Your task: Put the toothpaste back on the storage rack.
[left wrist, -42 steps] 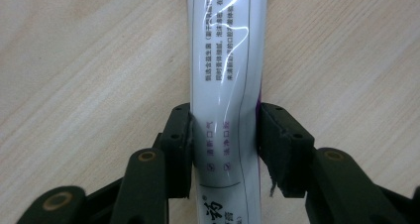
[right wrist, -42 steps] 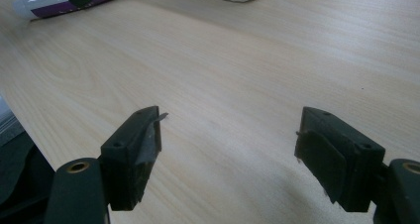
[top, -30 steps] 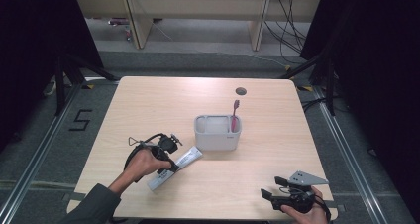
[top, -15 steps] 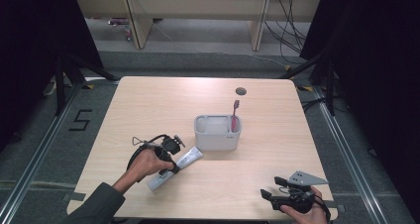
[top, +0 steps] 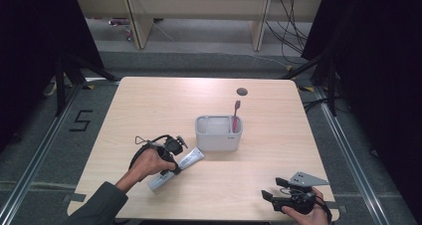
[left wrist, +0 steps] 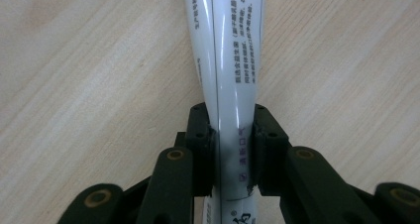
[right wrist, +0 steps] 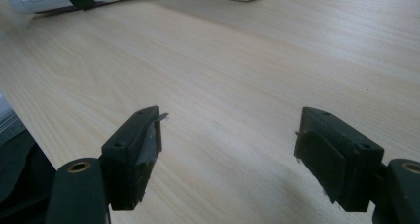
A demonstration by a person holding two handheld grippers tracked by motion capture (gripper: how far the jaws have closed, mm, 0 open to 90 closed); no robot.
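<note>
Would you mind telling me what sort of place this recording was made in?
Probably a lab recording bay: a bare wooden table fenced by black curtains, cables trailing on the floor, a taped number five beside it.

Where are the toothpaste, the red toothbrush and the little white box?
toothpaste tube [left wrist: 233, 65]: left gripper view, its body.
red toothbrush [top: 235, 116]: high view, its handle.
white box [top: 218, 140]: high view, its front wall.

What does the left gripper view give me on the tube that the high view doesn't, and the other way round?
The left gripper view shows both jaws pressed against the white tube, pinching it, with its print readable. The high view shows where it lies: near the grey holder with the pink toothbrush, and the right gripper idle at the near edge. Both show the left gripper on the tube, on the table.
</note>
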